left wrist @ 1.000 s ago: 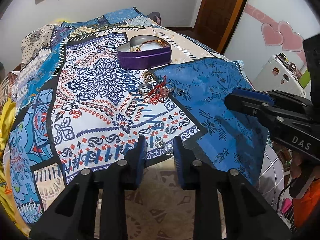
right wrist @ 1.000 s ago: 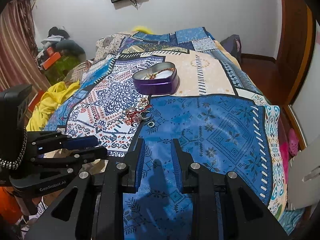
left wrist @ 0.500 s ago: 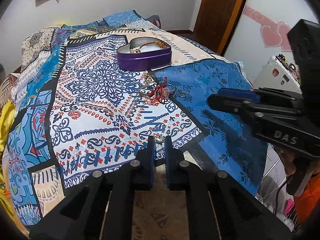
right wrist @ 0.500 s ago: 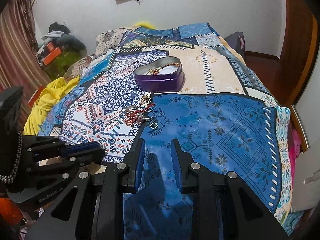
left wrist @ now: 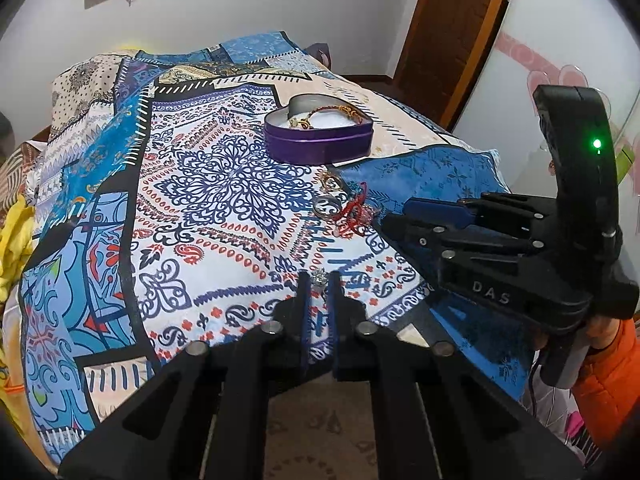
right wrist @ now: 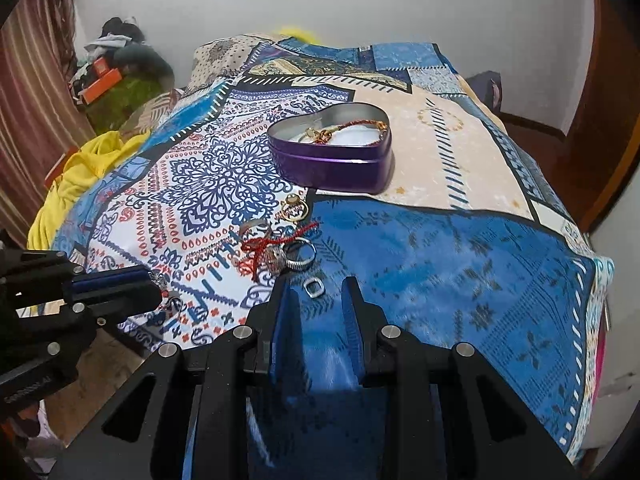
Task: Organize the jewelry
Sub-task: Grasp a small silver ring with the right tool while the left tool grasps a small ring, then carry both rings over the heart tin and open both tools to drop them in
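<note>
While the left gripper is pinched on a small silver earring at lower centre and the right gripper is spread empty, the earring is best carried level to the tin at upper centre.

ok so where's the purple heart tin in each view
Left wrist: purple heart-shaped tin sits upper centre, beyond the left gripper.
Right wrist: the tin sits upper centre, slightly left, beyond the right gripper.
Shared landmark: the red thread among the rings, nearer than the tin.
</note>
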`<state>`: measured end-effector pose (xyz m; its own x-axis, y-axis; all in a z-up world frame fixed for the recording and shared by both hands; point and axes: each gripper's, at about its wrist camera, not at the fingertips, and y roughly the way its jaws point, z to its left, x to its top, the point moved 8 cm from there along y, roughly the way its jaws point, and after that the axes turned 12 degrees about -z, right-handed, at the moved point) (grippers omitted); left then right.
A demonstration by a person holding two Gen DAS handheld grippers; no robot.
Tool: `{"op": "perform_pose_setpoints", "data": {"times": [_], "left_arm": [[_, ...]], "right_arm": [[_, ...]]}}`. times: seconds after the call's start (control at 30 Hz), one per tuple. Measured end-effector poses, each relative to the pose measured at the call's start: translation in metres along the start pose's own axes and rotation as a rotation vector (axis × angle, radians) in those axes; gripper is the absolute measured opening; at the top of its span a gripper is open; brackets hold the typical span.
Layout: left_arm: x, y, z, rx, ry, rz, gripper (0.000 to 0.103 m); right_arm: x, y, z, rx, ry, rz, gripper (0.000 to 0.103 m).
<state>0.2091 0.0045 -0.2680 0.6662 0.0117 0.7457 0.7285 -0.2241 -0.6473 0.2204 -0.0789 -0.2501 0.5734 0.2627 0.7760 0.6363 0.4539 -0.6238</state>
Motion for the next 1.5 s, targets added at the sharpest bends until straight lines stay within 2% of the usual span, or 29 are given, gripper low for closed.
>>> {"op": "perform_pose_setpoints", "data": {"times": [0.17, 0.23, 0.43, 0.63, 0.7, 0.77, 0.97, 1.03, 1.1, 1.3, 1.5], "left_arm": [[0.003, 0.004, 0.003, -0.005, -0.010, -0.006, 0.002], [0.004, 0.005, 0.004, -0.009, -0.013, -0.006, 0.002], [0.006, 0.007, 0.000, -0.047, -0.018, 0.013, 0.002], [0.009, 0.015, -0.007, -0.044, -0.006, 0.034, 0.011], [0.010, 0.021, -0.007, -0.037, -0.007, 0.043, 0.019], [0.009, 0.027, -0.008, -0.035, -0.012, 0.055, 0.022], [0.009, 0.035, -0.010, -0.027, 0.007, 0.052, 0.022], [0.009, 0.035, -0.011, -0.018, 0.014, 0.048, 0.019], [0.009, 0.037, -0.010, -0.008, 0.021, 0.047, 0.009], [0.013, 0.035, -0.009, -0.013, 0.018, 0.039, 0.009], [0.040, 0.022, -0.002, -0.006, 0.023, -0.023, 0.009]], "right_arm": [[0.001, 0.002, -0.001, -0.010, -0.025, -0.014, 0.021], [0.001, 0.003, -0.001, -0.016, -0.035, -0.013, 0.010], [0.004, 0.002, -0.002, -0.010, -0.027, -0.015, 0.009], [0.007, -0.008, -0.007, -0.010, 0.000, -0.034, 0.009], [0.008, -0.010, -0.008, -0.012, 0.011, -0.040, 0.009], [0.009, -0.014, -0.012, -0.013, 0.020, -0.047, 0.009], [0.014, -0.019, -0.016, -0.017, 0.033, -0.066, 0.009], [0.015, -0.020, -0.017, -0.016, 0.037, -0.072, 0.009], [0.017, -0.020, -0.016, -0.016, 0.039, -0.078, 0.009], [0.024, -0.021, -0.014, -0.007, 0.042, -0.094, 0.009], [0.044, -0.022, -0.013, 0.000, 0.034, -0.134, 0.009]]}}
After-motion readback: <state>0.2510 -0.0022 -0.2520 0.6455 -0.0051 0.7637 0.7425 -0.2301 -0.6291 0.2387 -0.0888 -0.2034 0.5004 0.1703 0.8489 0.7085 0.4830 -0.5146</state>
